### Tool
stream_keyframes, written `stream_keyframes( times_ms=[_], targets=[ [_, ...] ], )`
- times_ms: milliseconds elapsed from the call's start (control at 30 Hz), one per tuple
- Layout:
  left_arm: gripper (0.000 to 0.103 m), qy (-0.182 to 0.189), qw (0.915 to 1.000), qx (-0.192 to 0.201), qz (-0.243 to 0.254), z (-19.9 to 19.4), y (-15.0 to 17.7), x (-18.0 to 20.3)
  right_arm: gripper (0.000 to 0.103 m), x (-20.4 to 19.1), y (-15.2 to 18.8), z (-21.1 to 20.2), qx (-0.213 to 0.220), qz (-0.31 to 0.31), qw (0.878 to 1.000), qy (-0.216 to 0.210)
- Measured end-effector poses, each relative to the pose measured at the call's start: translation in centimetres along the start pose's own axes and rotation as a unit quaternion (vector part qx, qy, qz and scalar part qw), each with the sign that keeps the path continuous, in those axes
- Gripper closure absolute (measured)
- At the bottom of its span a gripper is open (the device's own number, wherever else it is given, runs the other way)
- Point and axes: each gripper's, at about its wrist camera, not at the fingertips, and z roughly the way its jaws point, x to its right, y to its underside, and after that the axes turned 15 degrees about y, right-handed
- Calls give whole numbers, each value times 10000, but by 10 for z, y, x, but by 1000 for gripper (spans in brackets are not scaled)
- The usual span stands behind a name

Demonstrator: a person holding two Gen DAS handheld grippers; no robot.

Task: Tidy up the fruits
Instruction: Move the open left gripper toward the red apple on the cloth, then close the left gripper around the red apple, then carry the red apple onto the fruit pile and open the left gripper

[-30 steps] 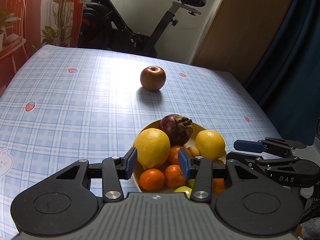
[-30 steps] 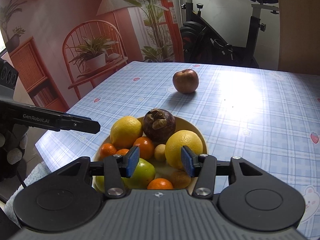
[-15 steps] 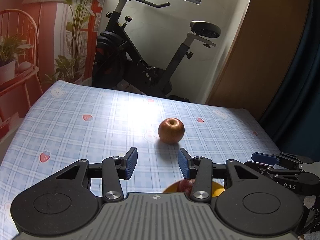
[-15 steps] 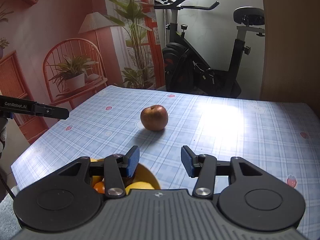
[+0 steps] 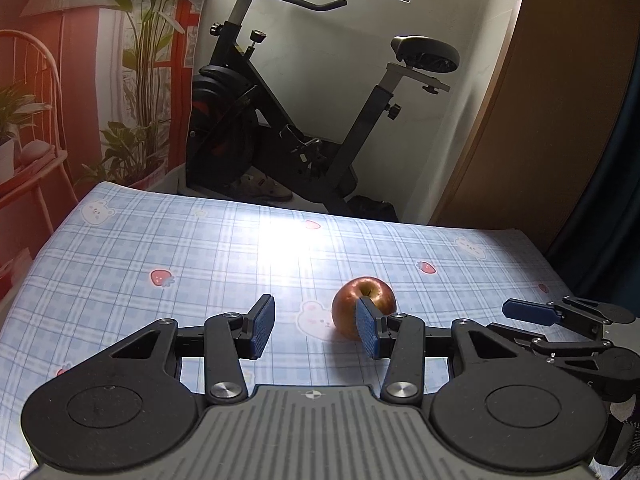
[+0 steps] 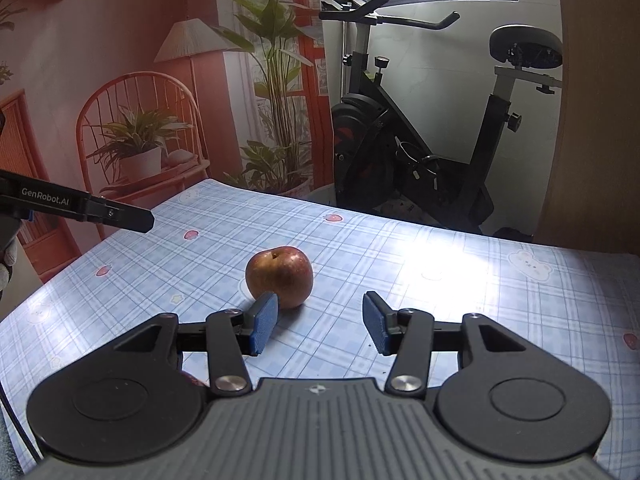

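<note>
Surface (image 5: 200, 264) wears a blue plaid cloth with bear and strawberry prints; glare patch toward its far edge. Beyond that edge: exercise bike (image 5: 304, 120), window, wooden panel to the right, red plant mural to the left. Apple (image 6: 279, 276) sits alone mid-surface, stem up. Left tool (image 5: 316, 330) partly open, empty — apple lies past its right finger. Right tool (image 6: 320, 327) partly open, empty, apple past its left finger. Only the right view shows the mural's lamp and chair; only the left view shows the dark curtain (image 5: 616, 184).
</note>
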Motion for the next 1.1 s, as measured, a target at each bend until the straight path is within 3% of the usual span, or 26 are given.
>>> stream_keyframes(
  times_ms=[267, 567, 933, 1033, 1100],
  targets=[
    [56, 227, 9995, -176, -134, 45, -15, -16, 43, -14, -6, 49, -74, -396, 9987, -309],
    [56, 759, 9941, -519, -574, 85, -9, -34, 33, -37, -3, 93, -318, -852, 9932, -722],
    [56, 1249, 9840, -720, -1048, 108, -4, -46, 32, -45, 1, 117, -382, -939, 9902, -962],
    [66, 1330, 9817, -720, -1153, 108, -3, -47, 33, -45, 1, 120, -396, -941, 9898, -993],
    [66, 1327, 9822, -737, -1106, 108, -3, -46, 36, -44, 2, 119, -408, -958, 9895, -997]
  ],
)
